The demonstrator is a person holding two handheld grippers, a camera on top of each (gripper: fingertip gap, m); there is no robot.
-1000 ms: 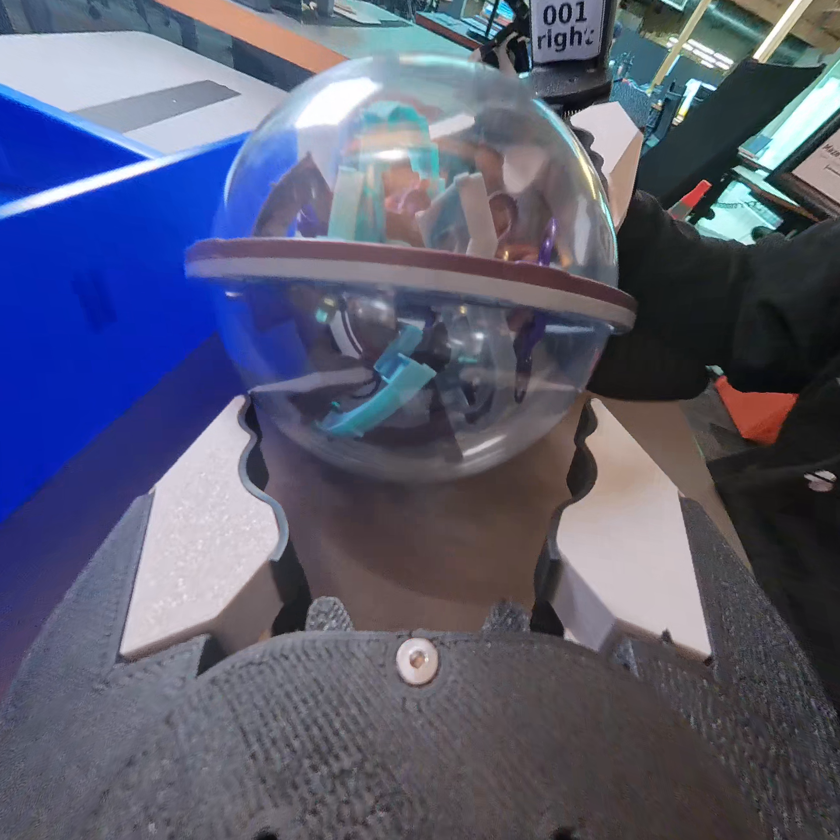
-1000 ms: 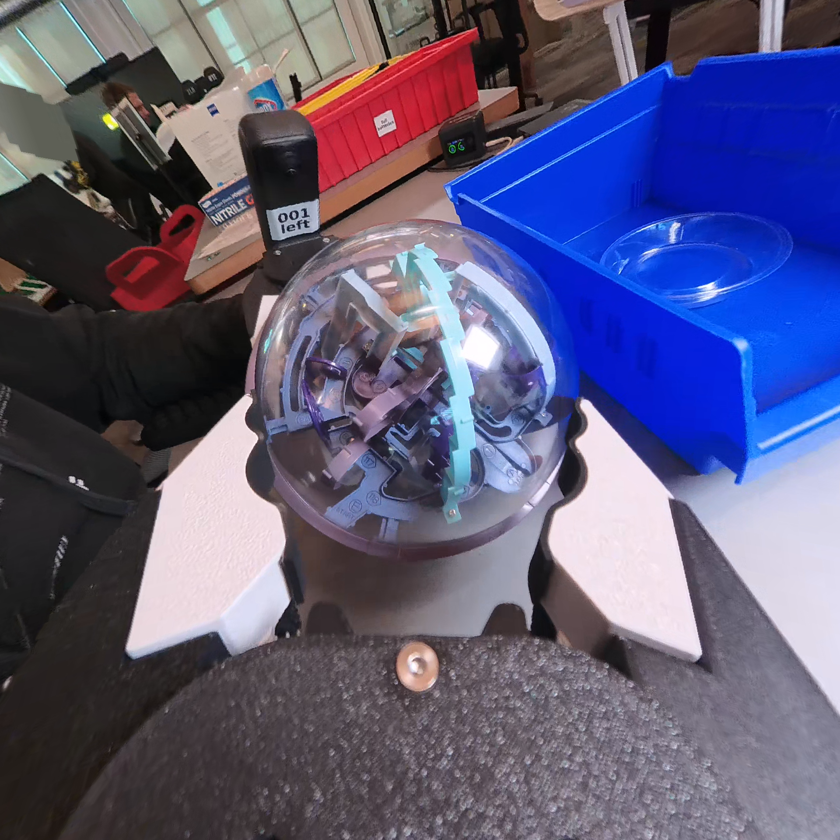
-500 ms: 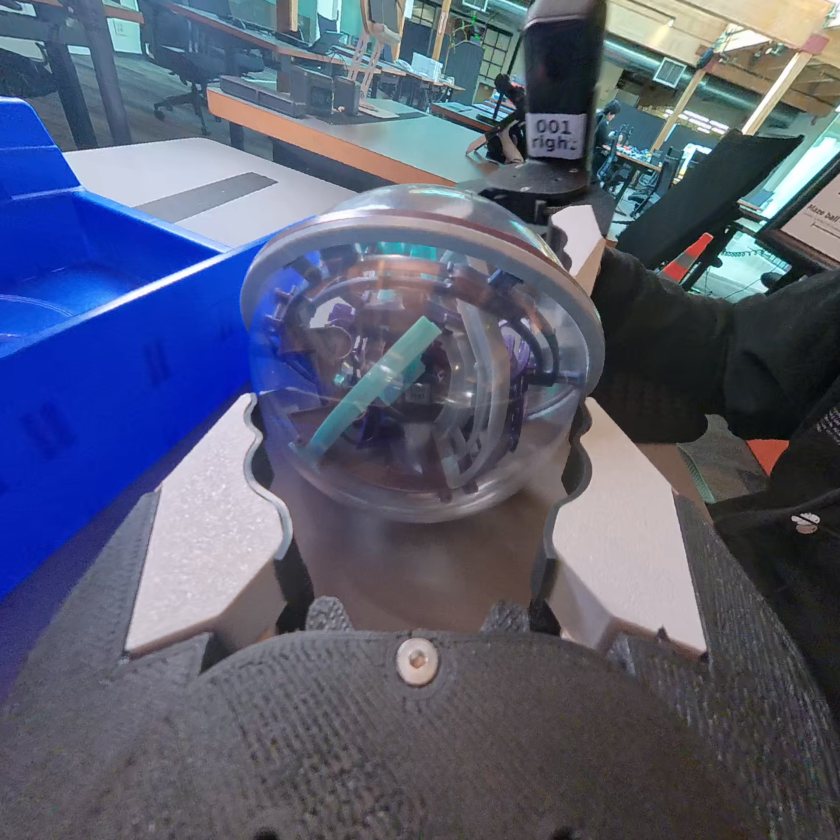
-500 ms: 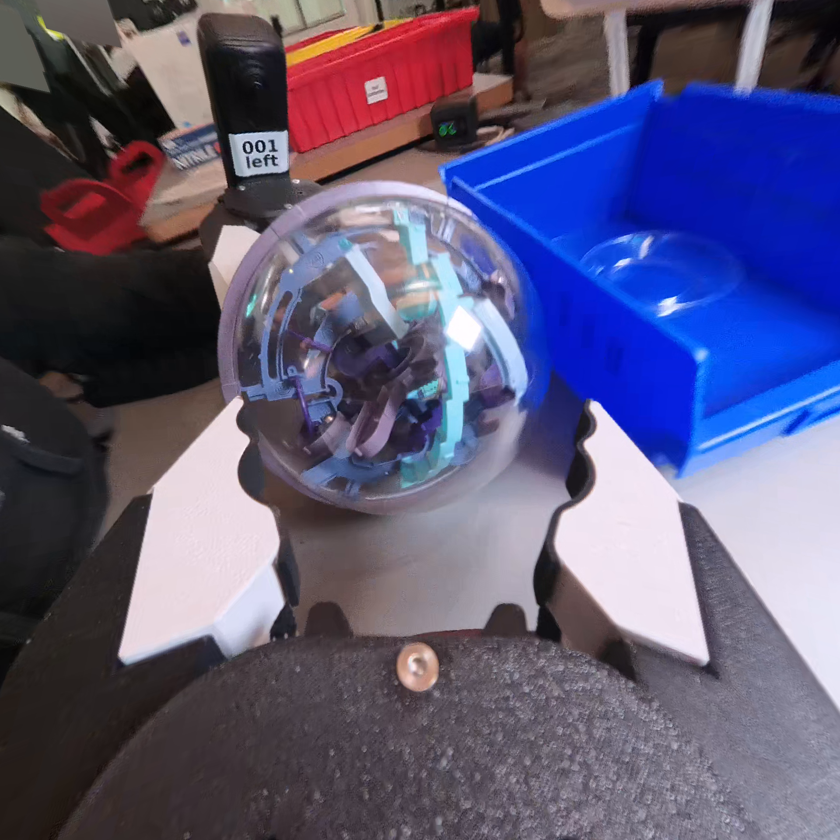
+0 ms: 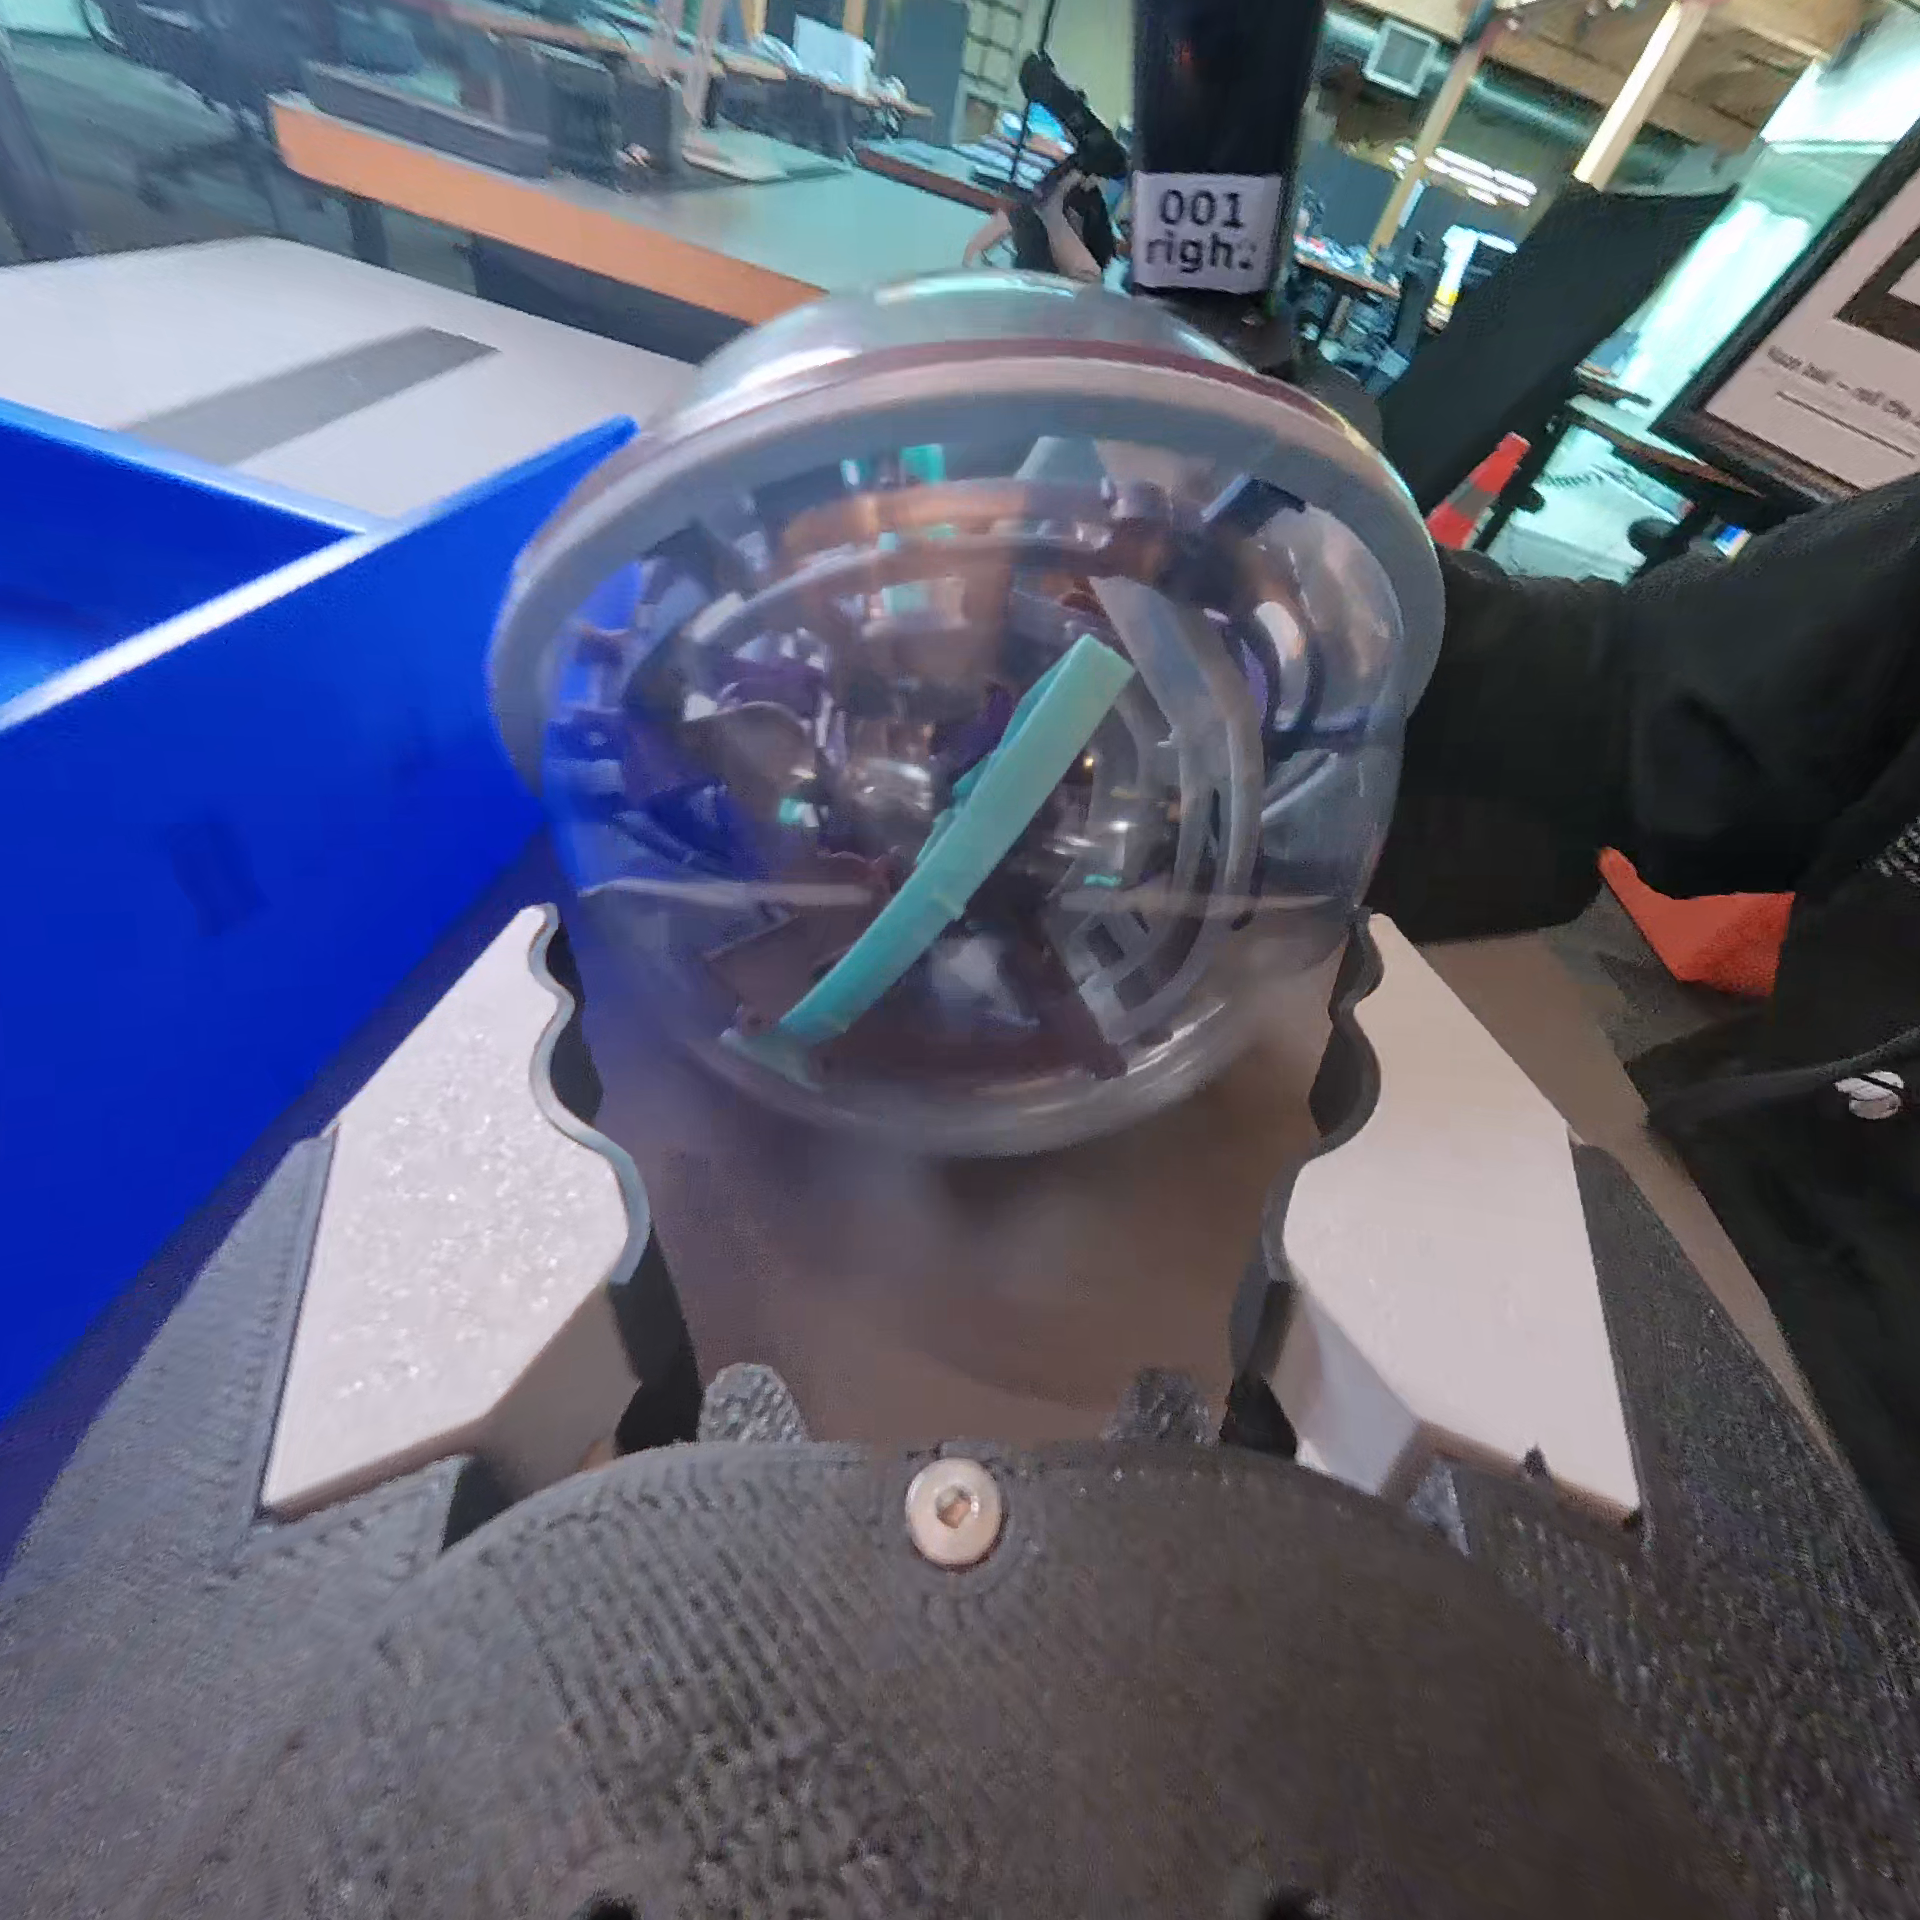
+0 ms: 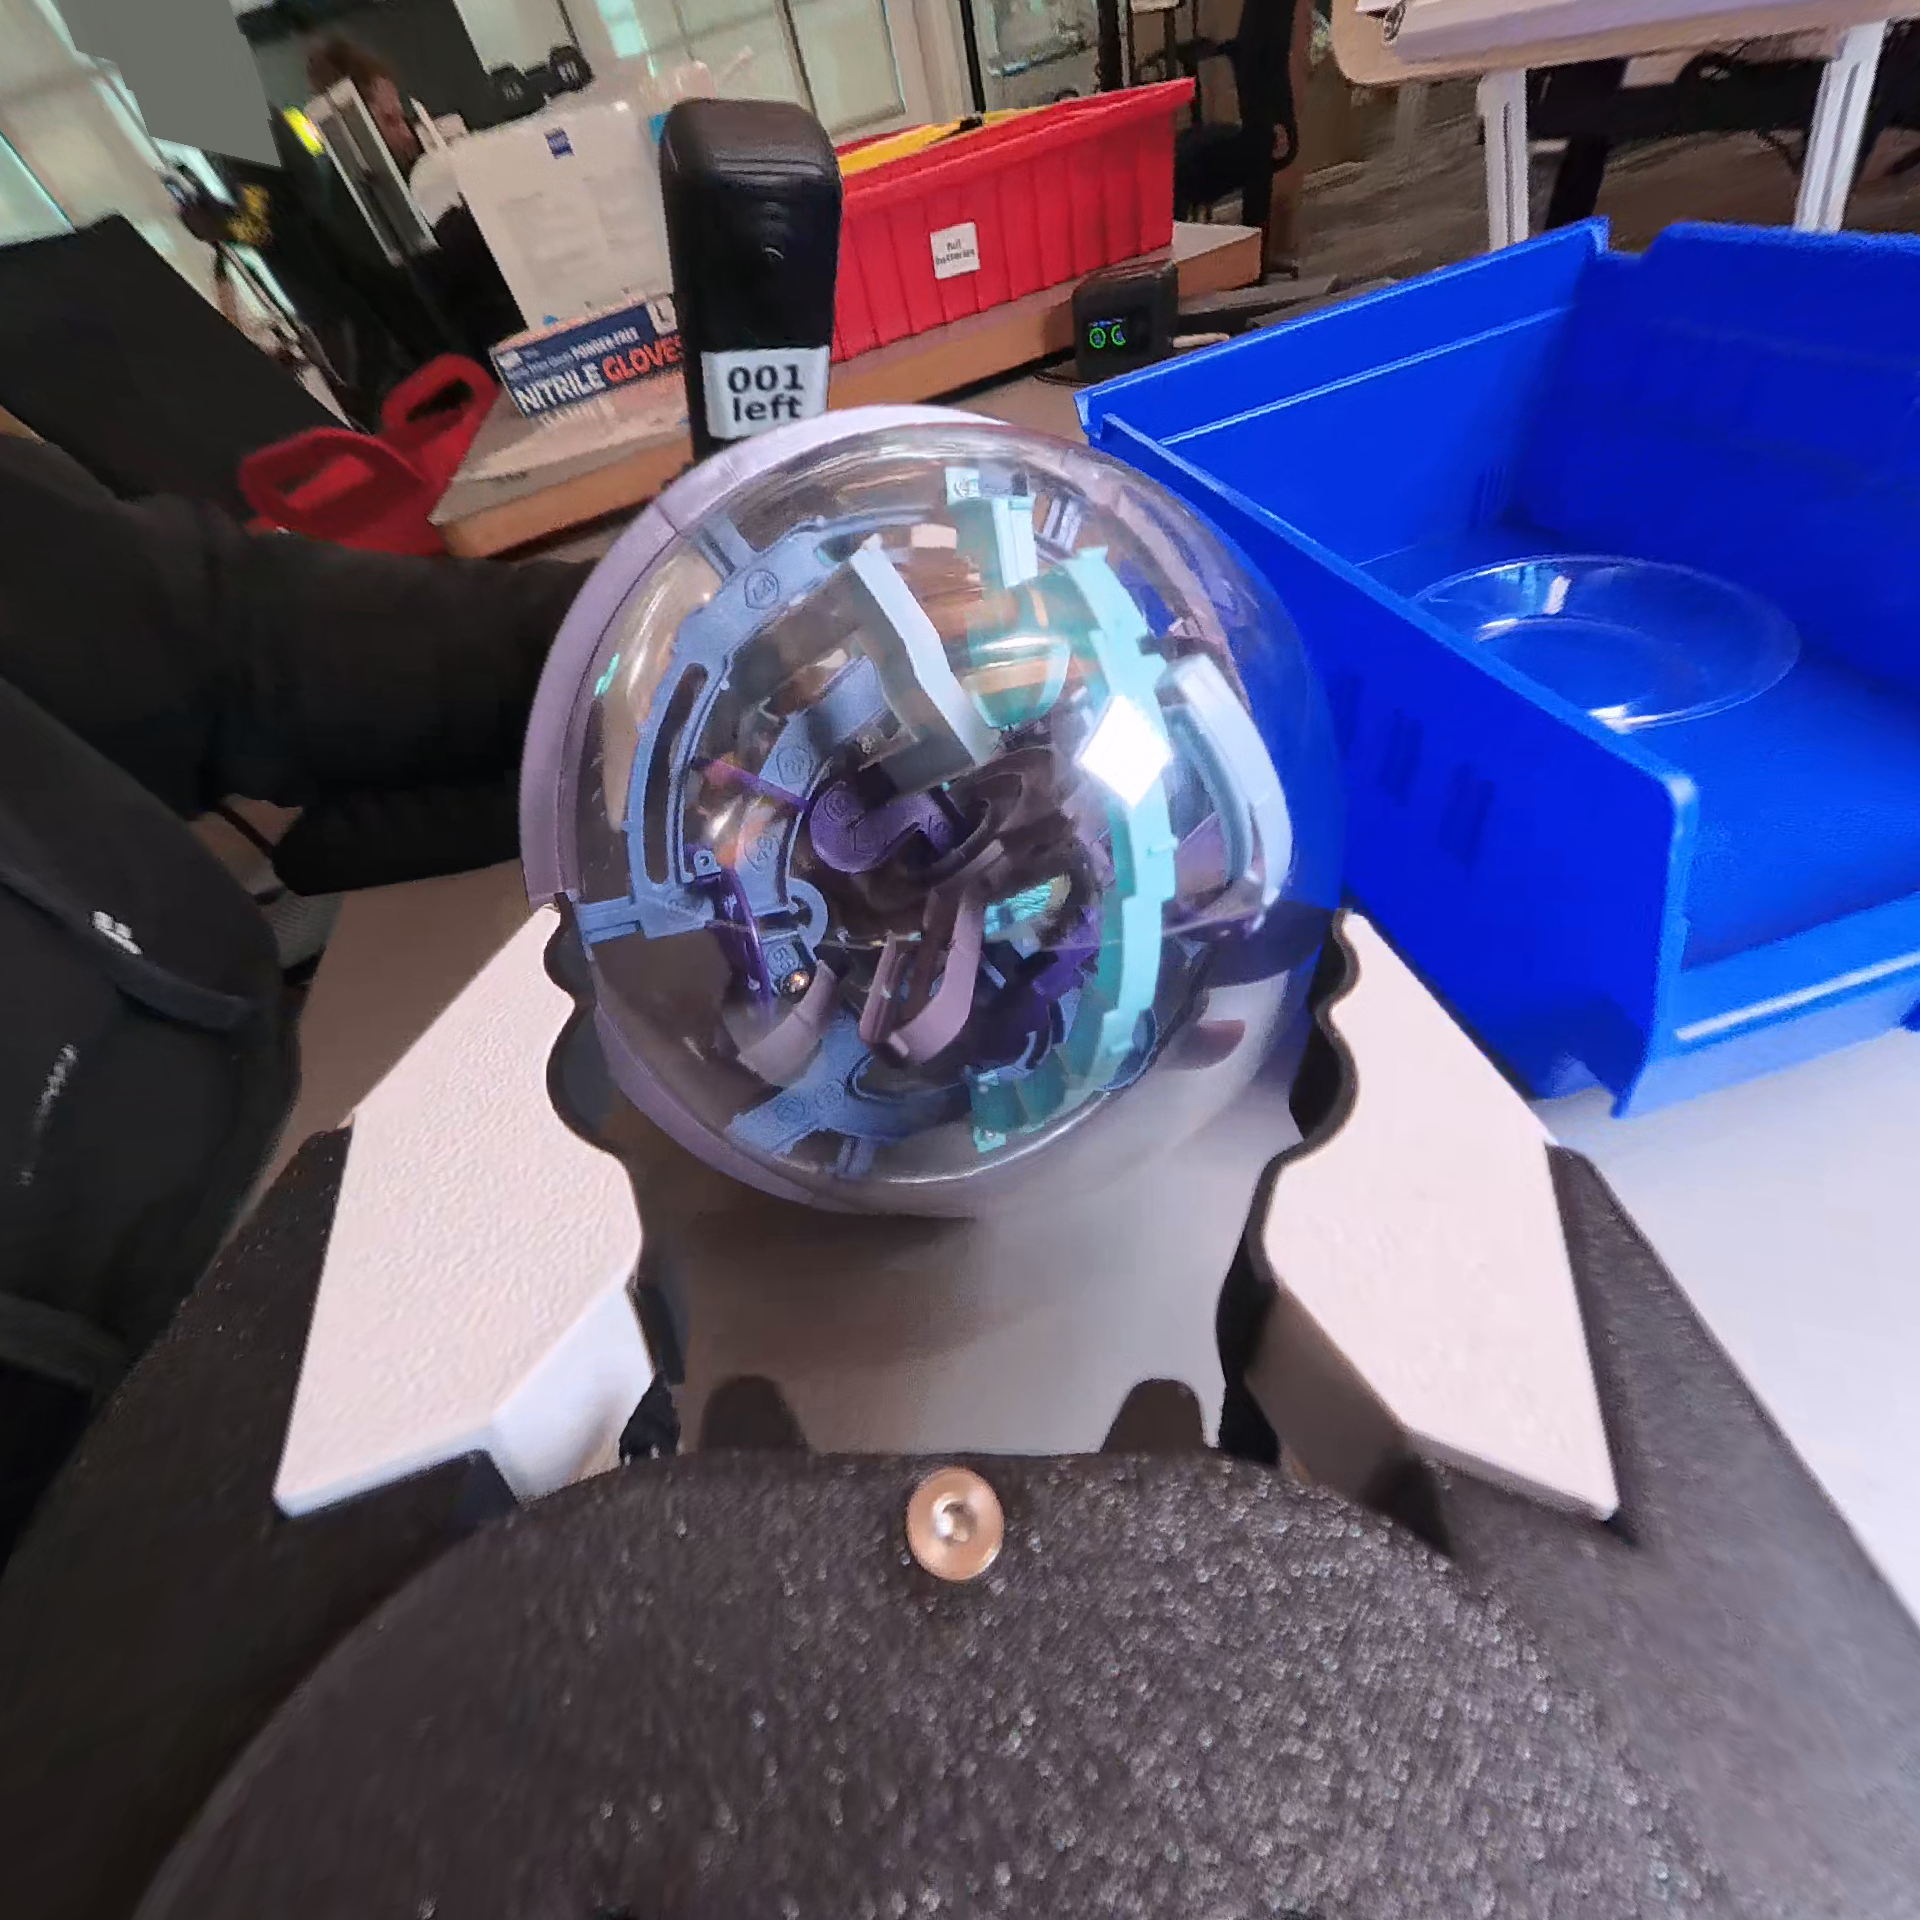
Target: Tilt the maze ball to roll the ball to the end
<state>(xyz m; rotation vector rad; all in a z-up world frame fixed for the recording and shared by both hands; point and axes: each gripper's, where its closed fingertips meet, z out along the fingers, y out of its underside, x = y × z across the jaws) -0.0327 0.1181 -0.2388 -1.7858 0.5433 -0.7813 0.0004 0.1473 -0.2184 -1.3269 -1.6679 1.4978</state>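
Both grippers grip the clear maze ball from opposite sides, off the table: the left gripper has its white fingers spread wide and pressed on the sphere's lower flanks, and the right gripper clamps it likewise. Its grey seam ring tilts. At nine o'clock of the left view sits a blue bin; at three o'clock, a black sleeve. A tiny steel ball rests at seven o'clock inside.
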